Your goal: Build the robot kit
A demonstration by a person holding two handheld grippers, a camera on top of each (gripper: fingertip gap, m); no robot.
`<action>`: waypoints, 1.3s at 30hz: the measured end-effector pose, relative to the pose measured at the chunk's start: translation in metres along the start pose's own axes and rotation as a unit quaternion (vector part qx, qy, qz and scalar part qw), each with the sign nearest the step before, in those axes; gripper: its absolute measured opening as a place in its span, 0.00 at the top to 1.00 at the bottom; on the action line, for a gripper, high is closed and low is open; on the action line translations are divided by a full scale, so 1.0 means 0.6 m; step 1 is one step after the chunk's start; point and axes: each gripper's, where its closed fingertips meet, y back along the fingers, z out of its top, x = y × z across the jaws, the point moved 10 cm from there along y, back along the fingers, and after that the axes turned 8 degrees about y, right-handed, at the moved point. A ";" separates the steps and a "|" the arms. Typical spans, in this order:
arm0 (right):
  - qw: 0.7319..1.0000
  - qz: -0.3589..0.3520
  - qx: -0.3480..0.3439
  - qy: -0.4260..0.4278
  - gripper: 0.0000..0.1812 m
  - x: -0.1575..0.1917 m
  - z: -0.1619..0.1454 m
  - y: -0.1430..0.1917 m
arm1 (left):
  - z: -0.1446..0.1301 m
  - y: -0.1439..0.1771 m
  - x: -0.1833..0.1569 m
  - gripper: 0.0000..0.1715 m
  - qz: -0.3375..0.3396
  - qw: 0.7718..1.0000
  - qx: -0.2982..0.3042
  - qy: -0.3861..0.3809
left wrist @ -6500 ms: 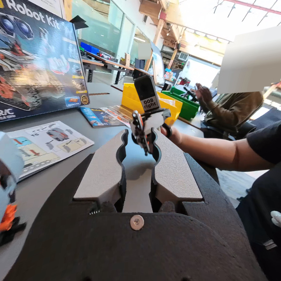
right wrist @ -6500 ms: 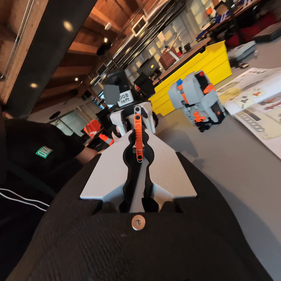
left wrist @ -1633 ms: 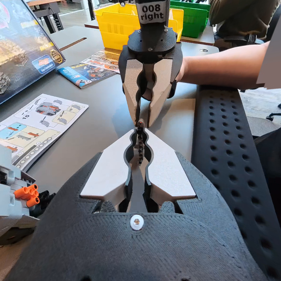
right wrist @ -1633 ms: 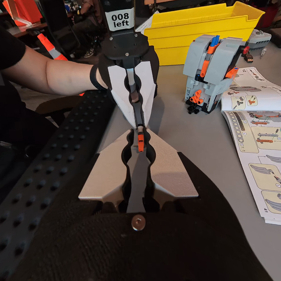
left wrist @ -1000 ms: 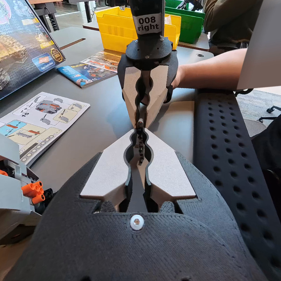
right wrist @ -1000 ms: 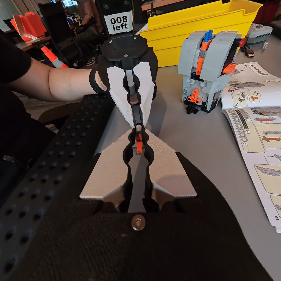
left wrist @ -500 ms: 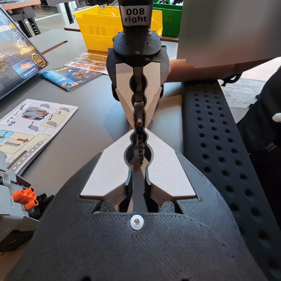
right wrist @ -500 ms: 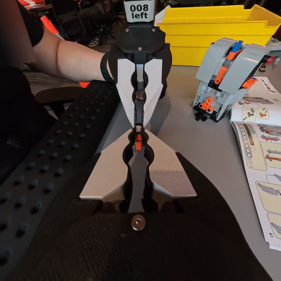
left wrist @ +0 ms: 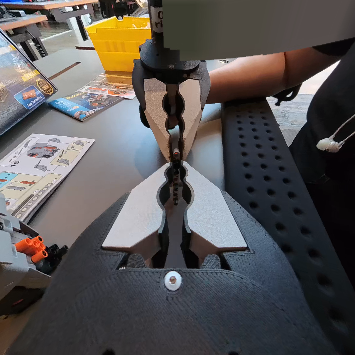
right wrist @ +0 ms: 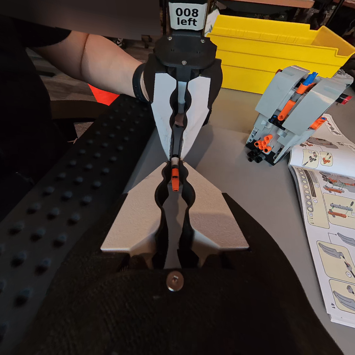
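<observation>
Your left tongs clamping a black holed beam, right tongs pinching an orange pin, tips meeting, yellow bin behind, contents hidden.

Both grippers have pale grey fingers in black, ridged housings. The left gripper pinches a black beam dotted with holes; the right gripper pinches an orange beam tipped white. At upper right of the right wrist view stand a yellow bin and a grey model (orange, blue and black accents). The surface is dark grey; the black mat bears rows of round dimples.
</observation>
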 end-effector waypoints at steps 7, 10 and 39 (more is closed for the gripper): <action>1.000 -0.007 0.006 0.011 0.96 0.007 0.005 0.000 | -0.002 0.002 -0.001 0.98 -0.012 1.000 -0.005 0.000; 1.000 -0.004 0.011 0.014 0.96 0.012 0.004 0.000 | -0.003 0.001 -0.005 0.98 -0.016 1.000 -0.001 -0.005; 1.000 0.021 0.022 0.006 0.95 0.032 -0.001 0.018 | 0.010 0.014 -0.023 1.00 -0.021 1.000 -0.009 0.001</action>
